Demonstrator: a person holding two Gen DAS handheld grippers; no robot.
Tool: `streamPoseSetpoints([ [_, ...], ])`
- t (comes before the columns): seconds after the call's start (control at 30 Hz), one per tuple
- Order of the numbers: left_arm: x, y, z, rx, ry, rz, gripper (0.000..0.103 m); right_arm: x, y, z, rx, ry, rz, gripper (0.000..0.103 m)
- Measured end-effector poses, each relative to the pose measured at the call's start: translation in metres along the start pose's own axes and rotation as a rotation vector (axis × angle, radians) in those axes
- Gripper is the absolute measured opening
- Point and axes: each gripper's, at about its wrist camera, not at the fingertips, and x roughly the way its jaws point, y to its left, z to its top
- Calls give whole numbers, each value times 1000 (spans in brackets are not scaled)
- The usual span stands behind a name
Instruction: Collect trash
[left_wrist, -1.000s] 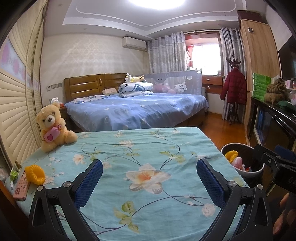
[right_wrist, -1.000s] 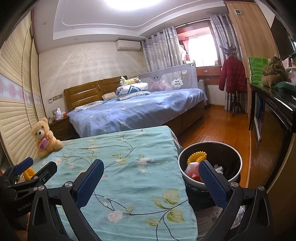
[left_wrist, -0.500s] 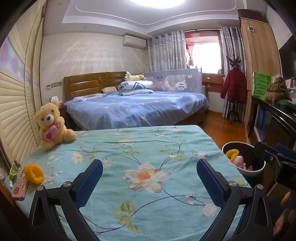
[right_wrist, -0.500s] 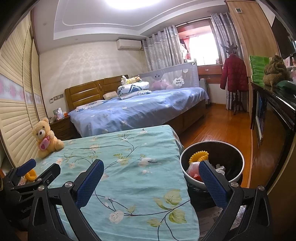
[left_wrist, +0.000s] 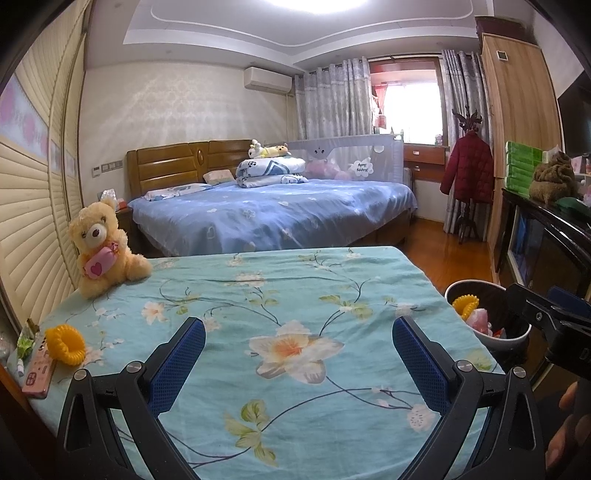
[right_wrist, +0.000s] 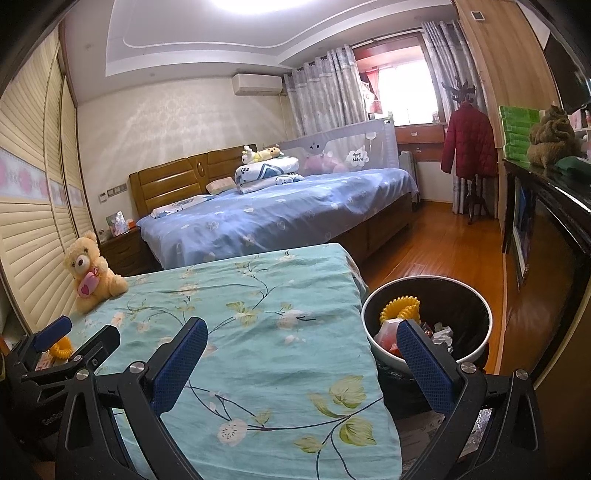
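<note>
A table (left_wrist: 332, 280) draped in a turquoise cloth printed with cream blossoms and trailing vines fills the foreground of a bedroom. Behind it stands a wide bed (left_wrist: 273, 214) under a pale blue floral spread, with a glossy slatted wooden headboard, a folded quilt and a mesh guard rail. The floor is polished orange-brown wood; ribbed cream wardrobe doors run down the left wall, and a quilted red coat (left_wrist: 468, 166) hangs on a stand by the window.

A plush tan teddy bear (left_wrist: 103, 247) sits upright at the table's far left corner, clasping a pink heart pillow. Near the left edge lies a yellow coiled ring (left_wrist: 64, 344), ridged like a spring, just beside a pink phone (left_wrist: 37, 374) and what may be a green wrapper, too squeezed at the frame's rim to be sure.

The trash bin (right_wrist: 480, 306), round with a white rim and black liner, stands on the floor just beside the table's right edge; it holds another yellow ridged ring (right_wrist: 400, 308) and crumpled red and white scraps.

The left gripper (left_wrist: 298, 354) hangs over the cloth, its textured blue fingers (left_wrist: 177, 365) spread wide and empty. The right gripper (right_wrist: 301, 363) straddles the table edge and bin, fingers likewise parted with nothing between them.
</note>
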Motion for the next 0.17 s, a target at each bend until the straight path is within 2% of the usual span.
streamPoseSetpoints([
  [0.17,4,1,1,-5,11,-1,102,6,1,0,1,16,-1,103],
])
